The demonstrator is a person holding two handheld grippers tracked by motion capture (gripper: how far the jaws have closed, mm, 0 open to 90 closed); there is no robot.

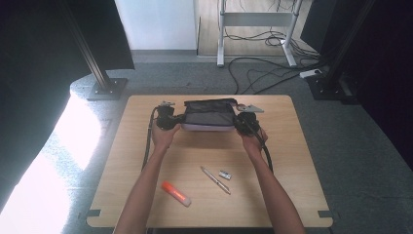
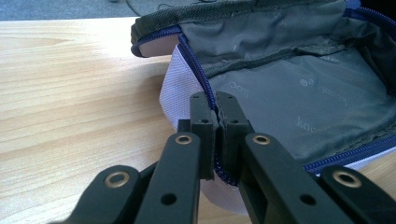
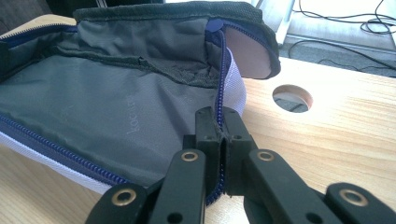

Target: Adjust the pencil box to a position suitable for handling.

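Held the open grey fabric zip pouch (image 1: 208, 116) at table's twelve o'clock, left gripper (image 2: 213, 109) and right gripper (image 3: 215, 126) clamped on its zipper edges; thin rim could perhaps slip free.

Looks like a lab or recording setup, not a home: light wooden desk (image 1: 146, 195) on grey carpet floor (image 1: 350, 146), black metal frame posts w/ bolted base plates (image 1: 106, 87) either side, black curtains (image 1: 384, 73), loose black cables (image 1: 263, 73) by a white adjustable-desk leg (image 1: 220, 34).
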